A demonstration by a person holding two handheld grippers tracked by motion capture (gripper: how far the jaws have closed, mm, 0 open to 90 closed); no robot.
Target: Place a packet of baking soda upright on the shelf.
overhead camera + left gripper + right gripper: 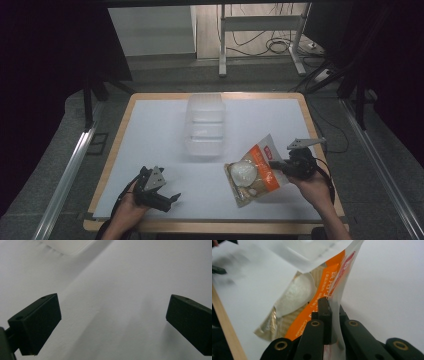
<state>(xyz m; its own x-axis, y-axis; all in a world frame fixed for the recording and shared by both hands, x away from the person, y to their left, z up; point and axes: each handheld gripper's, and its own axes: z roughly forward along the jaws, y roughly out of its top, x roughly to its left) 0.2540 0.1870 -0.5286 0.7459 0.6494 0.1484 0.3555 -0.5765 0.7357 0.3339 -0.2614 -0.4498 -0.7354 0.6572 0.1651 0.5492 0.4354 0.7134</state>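
Note:
An orange and white pouch with a clear window onto white powder is tilted above the white tabletop at the right. My right gripper is shut on the pouch's right edge. In the right gripper view the black jaws pinch the pouch from both sides. My left gripper rests near the front left of the table, open, with nothing between its fingers. The left gripper view shows its jaws wide apart over bare white surface.
A clear plastic container stands at the middle back of the table, its corner at the top of the left gripper view. The table's wooden rim runs close by my right hand. Cables lie on the floor beyond.

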